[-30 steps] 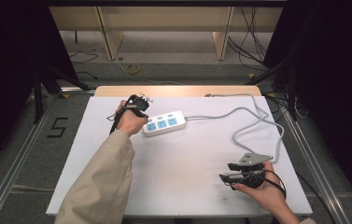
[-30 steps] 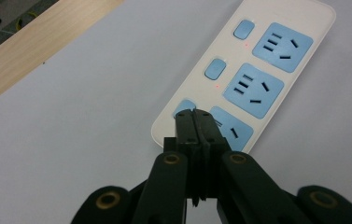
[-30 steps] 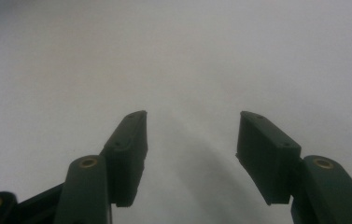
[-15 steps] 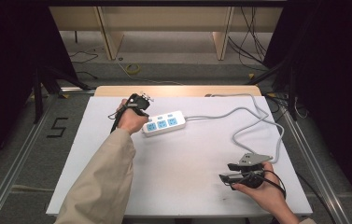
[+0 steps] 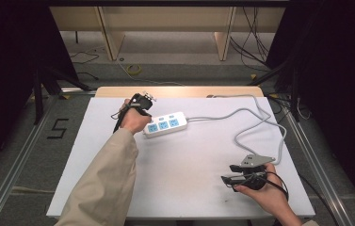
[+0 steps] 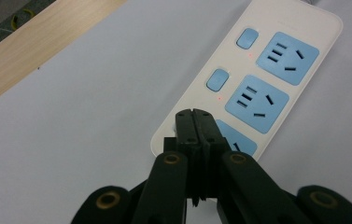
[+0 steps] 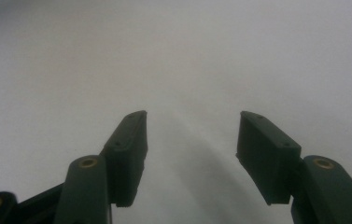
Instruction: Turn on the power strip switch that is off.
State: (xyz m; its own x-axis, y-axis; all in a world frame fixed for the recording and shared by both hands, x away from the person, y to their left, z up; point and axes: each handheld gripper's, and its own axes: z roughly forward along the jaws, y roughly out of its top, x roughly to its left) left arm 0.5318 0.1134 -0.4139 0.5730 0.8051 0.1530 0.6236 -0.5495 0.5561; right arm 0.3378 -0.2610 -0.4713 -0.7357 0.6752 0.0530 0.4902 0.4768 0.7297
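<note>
Nothing is shifting since the earlier frames: both hands and the power strip (image 5: 165, 125) are sitting where they were. The strip is lying toward the far side of the white counter (image 5: 95, 155), its grey cable (image 5: 260, 117) looping off to the right.

The left tool (image 6: 195, 113) is hovering with its jaws pressed together, tips poised over the near end of the strip where a switch (image 6: 217, 79) like the two blue ones farther along would sit; whether the tips are touching the casing I cannot tell. Nothing is being held between them.

The right tool (image 7: 191, 133) is resting near the counter's front right corner, jaws standing apart and empty.

The strip is looking like light, rigid, smooth plastic, likely to slide under a push; gripping across its narrow sides would probably be steadiest.
</note>
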